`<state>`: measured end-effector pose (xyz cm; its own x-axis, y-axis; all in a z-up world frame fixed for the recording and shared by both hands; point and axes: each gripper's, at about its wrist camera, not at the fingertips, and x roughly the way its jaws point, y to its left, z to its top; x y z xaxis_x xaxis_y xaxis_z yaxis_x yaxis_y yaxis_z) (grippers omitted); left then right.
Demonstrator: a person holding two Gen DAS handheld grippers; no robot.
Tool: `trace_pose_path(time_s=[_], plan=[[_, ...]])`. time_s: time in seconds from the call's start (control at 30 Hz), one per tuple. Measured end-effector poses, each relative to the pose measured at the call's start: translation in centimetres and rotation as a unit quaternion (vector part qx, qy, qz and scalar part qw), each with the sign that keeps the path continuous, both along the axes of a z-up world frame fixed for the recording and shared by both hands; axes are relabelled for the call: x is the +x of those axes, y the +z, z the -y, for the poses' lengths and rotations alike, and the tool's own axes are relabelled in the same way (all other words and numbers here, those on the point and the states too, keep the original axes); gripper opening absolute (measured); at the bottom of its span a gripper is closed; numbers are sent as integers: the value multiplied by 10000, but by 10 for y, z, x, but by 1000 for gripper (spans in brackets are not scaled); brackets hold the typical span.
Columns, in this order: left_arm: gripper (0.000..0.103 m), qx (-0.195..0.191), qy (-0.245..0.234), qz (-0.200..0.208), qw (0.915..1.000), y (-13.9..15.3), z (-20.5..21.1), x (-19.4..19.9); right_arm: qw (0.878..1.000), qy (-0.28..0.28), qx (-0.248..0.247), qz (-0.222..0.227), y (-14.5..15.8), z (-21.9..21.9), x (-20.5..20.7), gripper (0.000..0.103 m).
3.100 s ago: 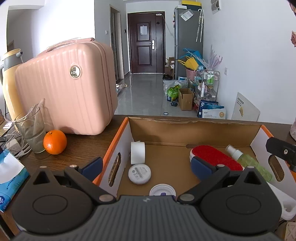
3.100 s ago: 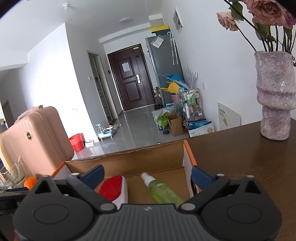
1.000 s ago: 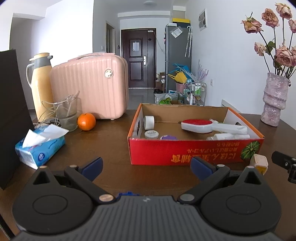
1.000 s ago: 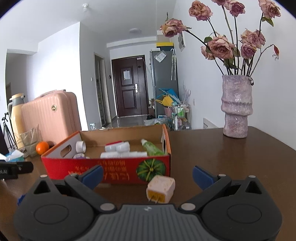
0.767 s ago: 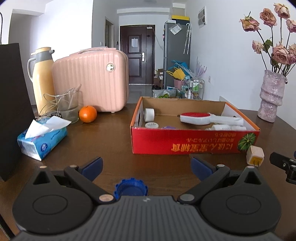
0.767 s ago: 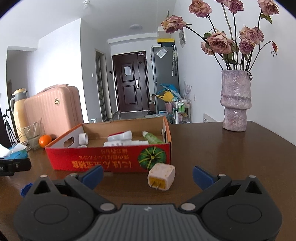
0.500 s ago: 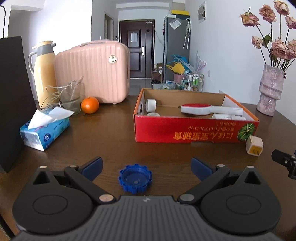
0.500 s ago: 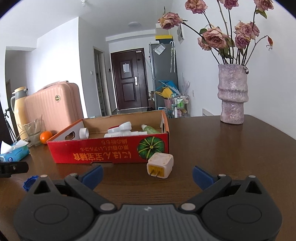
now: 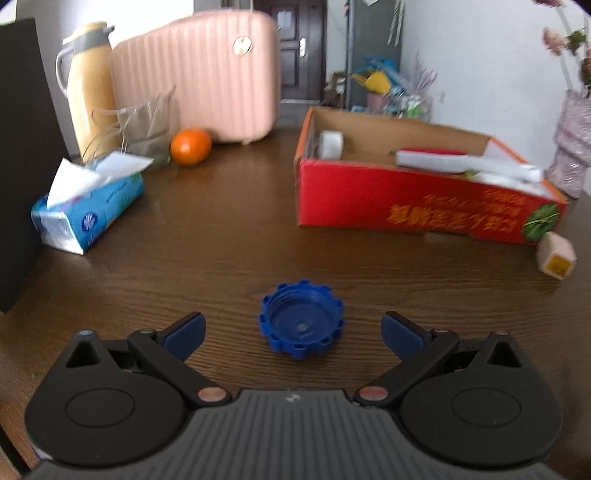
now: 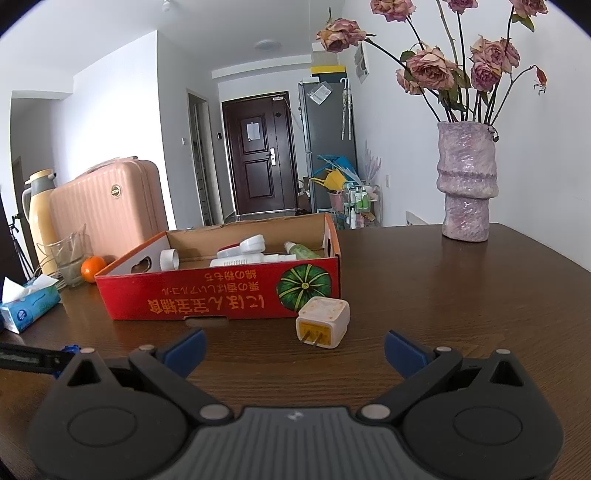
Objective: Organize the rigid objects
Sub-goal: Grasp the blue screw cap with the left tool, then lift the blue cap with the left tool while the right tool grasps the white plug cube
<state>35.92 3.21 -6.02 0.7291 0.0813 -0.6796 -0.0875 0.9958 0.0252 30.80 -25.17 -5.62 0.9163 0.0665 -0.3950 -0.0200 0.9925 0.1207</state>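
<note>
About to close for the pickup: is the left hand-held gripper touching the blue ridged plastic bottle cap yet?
Apart. The left wrist view shows the left hand-held gripper open, with bare table between each fingertip and the blue ridged plastic bottle cap.

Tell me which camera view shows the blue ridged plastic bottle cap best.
The left wrist view: the blue ridged plastic bottle cap lies whole on the table, open side up, centred ahead of the open fingers. The right wrist view shows only a blue sliver at the left edge.

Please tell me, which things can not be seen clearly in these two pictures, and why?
- Box floor, right wrist view: hidden behind its red front wall.
- Blue cap, right wrist view: mostly covered by the left gripper.
- Box print, left wrist view: blurred.
- Flowers, left wrist view: cut by the edge.
</note>
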Motion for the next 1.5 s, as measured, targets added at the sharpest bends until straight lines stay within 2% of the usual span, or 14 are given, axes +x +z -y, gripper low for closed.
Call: trace_pose_path(time_s=[0.17,0.4,0.47,0.57,0.6,0.83,1.27,1.5], plan=[[103,-8,202,-130,9997,-8,-7,10,10000,-3,-11,-17,-1,0,0,103],[103,82,240,-31,9997,-6,-5,9,10000,4,-22,-37,-1,-1,2,103],[95,112,181,-60,9998,-7,-3,11,10000,2,-31,-42,-2,-1,2,103],[66,91,22,-140,9999,-10,0,11,10000,-1,-50,-56,-3,-2,2,103],[53,28,-52,-122,9999,-9,0,11,10000,-1,-56,-62,-3,-2,2,103],[54,81,-367,-6,9993,-7,12,7,9997,-16,-138,-176,-8,-5,7,103],[54,-27,-445,747,9962,33,19,4,9987,-128,-300,-400,-16,-17,20,103],[54,-54,-531,1020,9933,44,18,-5,9980,-228,-383,-454,-17,-26,36,103]])
